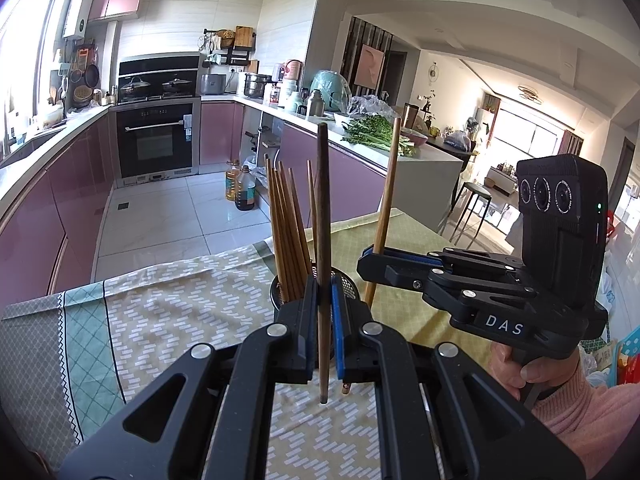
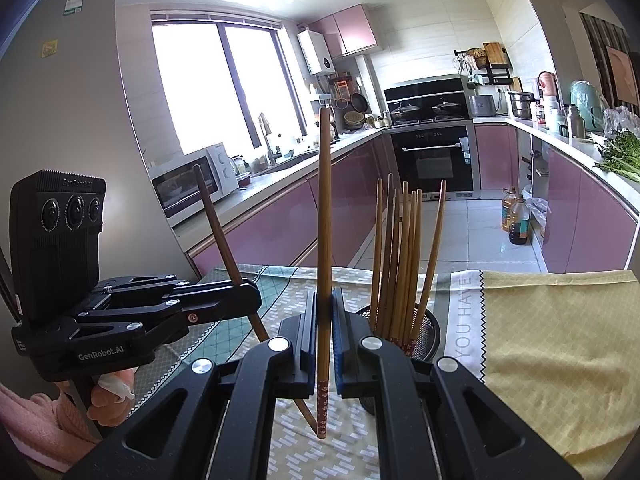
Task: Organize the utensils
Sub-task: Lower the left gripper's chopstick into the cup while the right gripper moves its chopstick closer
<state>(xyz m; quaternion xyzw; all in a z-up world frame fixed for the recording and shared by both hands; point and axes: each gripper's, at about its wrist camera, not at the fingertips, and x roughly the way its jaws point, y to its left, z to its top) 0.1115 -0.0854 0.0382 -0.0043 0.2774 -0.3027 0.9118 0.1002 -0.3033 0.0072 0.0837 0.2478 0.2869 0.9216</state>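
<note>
Most chopsticks already stand in the holder; two are left.
Left gripper and right gripper each pinch one chopstick upright, the holder just beyond their fingers.

Bare tablecloth right of the mesh holder; upright chopstick bundle crowding its mouth.

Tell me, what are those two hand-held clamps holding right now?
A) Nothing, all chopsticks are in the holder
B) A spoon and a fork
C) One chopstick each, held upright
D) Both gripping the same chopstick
C: the left gripper pinches a dark chopstick upright, the right gripper pinches a lighter chopstick, and the other chopsticks stand in the black mesh holder.
</note>
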